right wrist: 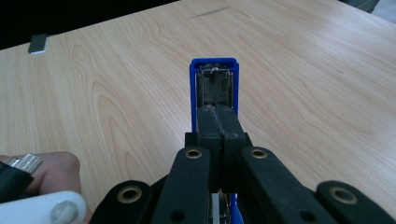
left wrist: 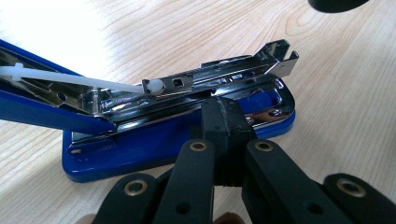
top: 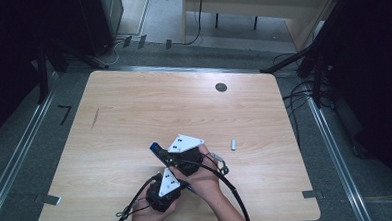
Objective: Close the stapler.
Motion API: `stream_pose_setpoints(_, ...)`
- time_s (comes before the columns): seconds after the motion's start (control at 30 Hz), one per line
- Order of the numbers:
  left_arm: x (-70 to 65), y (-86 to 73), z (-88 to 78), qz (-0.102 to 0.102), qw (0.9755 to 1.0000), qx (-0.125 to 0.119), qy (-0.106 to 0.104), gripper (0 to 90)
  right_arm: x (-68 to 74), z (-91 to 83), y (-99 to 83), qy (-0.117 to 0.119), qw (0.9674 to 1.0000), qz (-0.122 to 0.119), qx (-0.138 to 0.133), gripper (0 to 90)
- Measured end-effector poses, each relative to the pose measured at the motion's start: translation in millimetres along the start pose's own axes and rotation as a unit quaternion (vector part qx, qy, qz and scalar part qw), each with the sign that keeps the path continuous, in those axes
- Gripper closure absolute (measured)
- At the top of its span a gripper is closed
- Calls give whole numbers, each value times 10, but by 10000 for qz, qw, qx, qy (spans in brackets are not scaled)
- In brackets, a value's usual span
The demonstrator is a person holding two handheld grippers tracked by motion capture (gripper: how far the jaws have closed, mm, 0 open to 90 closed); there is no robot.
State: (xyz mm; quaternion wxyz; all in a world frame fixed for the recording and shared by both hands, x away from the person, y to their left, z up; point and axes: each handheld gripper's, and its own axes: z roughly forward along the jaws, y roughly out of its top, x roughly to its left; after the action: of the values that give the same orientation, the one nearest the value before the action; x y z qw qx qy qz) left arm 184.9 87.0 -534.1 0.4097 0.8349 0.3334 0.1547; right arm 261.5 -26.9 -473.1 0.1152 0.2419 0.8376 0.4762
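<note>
Near the front edge of the table, both grippers are working on an opened blue stapler (left wrist: 177, 140)

Left gripper (left wrist: 223, 126) is sitting with its jaws pressed together, tip resting against the stapler's blue base just below the shiny staple channel (left wrist: 219, 77), while the lid is swinging open to the left with its white pusher rod (left wrist: 70, 80) showing. Right gripper (right wrist: 219, 122) is also pinched shut and is pointing along the lid's metal inside; can't tell if it's actually touching. I'm guessing the main risk is the lid snapping back down on that rod, since neither tool is really clamping anything. Base is also just lying loose on the wooden table (top: 134, 108), so a sideways nudge could be sliding it off toward the near edge. The small silver cylinder (top: 232, 144), possibly the staples, is lying well off to the right.
</note>
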Motion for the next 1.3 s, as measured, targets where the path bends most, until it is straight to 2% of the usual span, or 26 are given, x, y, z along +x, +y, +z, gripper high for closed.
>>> stream_pose_setpoints(0.33, 2, 0, 0, 3, 10000, 5, -2, 900, -23, 39, -14, 55, 10000, 17, 65, 900)
stream_pose_setpoints(0.43, 5, 1, -3, 22, 10000, 19, 1, 900, -18, 90, -42, 32, 9997, -33, 225, 900)
stream_pose_setpoints(0.93, 4, 1, -2, 9, 10000, 28, -19, 900, -25, 225, -116, 17, 9989, -1, 464, 900)
stream_pose_setpoints(1.3, 8, 2, -3, 10, 10000, 34, -22, 900, -16, 320, -145, -57, 9966, 8, 825, 900)
